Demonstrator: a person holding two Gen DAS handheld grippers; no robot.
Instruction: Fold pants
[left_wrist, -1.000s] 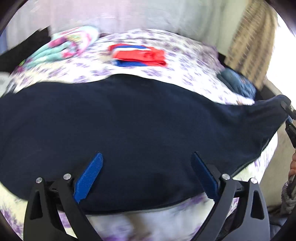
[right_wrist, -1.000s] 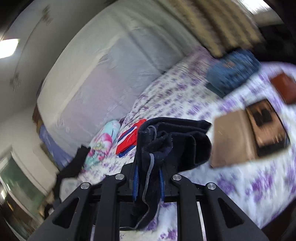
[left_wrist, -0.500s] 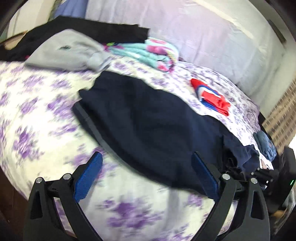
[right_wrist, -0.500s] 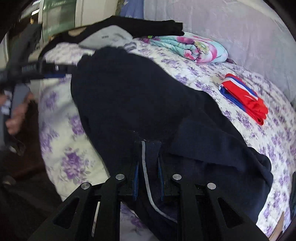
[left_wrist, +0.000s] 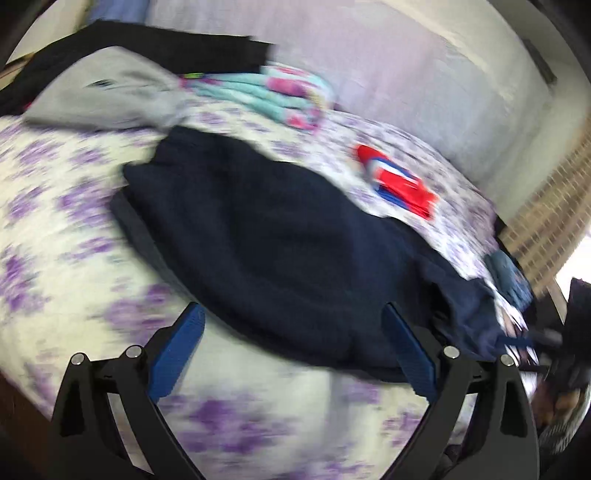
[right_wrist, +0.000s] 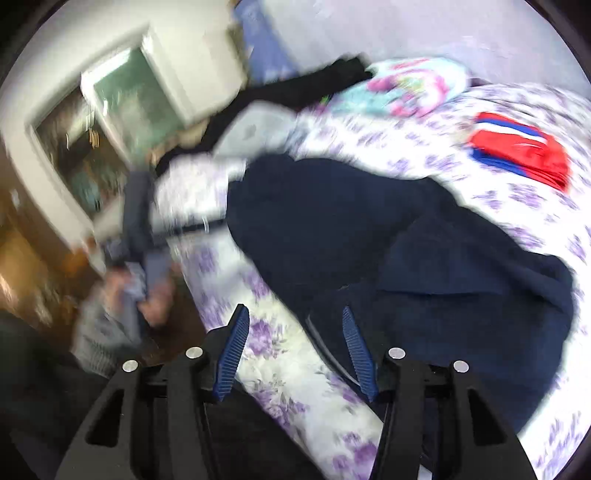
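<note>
Navy fleece pants (left_wrist: 280, 251) are lying on the bed (left_wrist: 66, 206), doubled over near its front edge, with floral sheet showing all around them. The right gripper (right_wrist: 295, 347) has just been opening; its blue fingers (right_wrist: 232, 347) are standing apart, and the hem with its pale piping is lying between them without being pinched. The left gripper (left_wrist: 295, 354) is hovering with its fingers spread wide and nothing between them, just short of the near fold.

The main risk, as I judge it, is sitting at the released end. In the right view, that cloth is bunching into a loose lump rather than lying flat, so the top layer is looking skewed against the lower one; pressing a further fold onto it would probably be locking in a crooked, bulky packet. The pants are also lying close to the bed's edge, and a tug toward the person could be sliding them off. Both views are blurring, so the edges are hard to place exactly.

In the left view, the long axis is running diagonally, from upper left near the grey top (left_wrist: 107, 92) down to lower right, where the bunched end is pointing at the right gripper. Which end is the waistband, I cannot tell. The red shorts (left_wrist: 402, 184) are sitting apart.
</note>
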